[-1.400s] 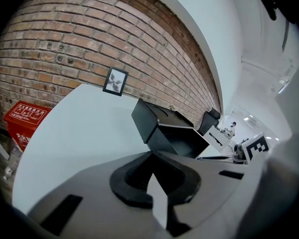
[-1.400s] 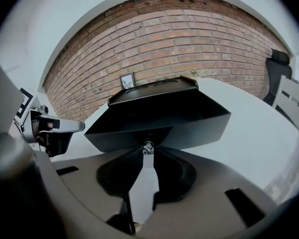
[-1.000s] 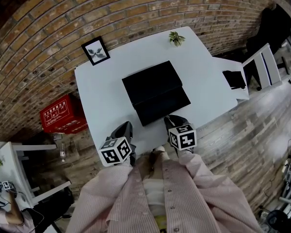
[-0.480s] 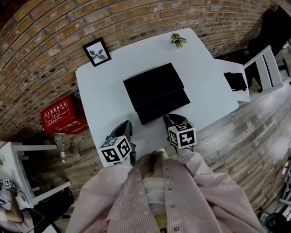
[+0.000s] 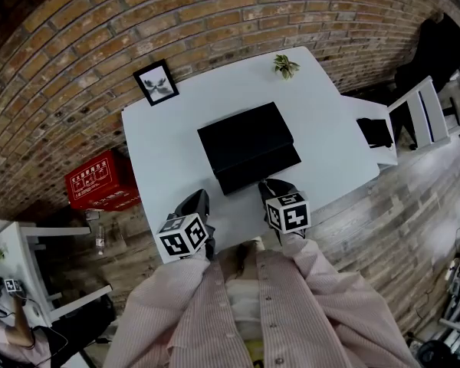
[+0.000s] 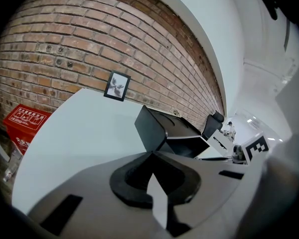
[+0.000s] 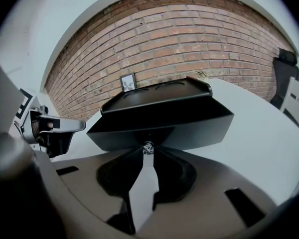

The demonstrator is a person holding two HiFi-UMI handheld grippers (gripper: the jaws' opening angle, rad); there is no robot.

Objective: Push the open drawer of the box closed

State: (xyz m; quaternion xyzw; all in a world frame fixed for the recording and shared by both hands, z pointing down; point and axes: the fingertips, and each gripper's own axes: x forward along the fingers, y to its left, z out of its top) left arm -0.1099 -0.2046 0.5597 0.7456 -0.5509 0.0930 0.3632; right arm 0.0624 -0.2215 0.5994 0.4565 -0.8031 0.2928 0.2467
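The box (image 5: 245, 140) sits black and flat at the middle of the head view. Its drawer (image 5: 261, 173) still stands a little way out of the lower edge, toward the person. In the right gripper view the drawer front (image 7: 189, 126) fills the centre, with a small metal knob (image 7: 148, 147) at its lower middle.

The right tool (image 7: 148, 152) has its jaws nearly together with the knob between the tips. They seem to pinch it, though the contact is too small to be sure. The left tool (image 6: 152, 156) is closed with nothing in it. It hovers low left of the box, above the white bench (image 5: 169, 152) and not touching the box.

The main risk as I judge it is that the box slides up-frame rather than the drawer going in, since nothing braces it. A push off the drawer's line could also skew it and make it bind. The knob is small, so the tips may slip off it and hit the front.

A frame (image 5: 156, 81) and a plant (image 5: 284, 65) stand at the bench's upper edge, well apart from the box.
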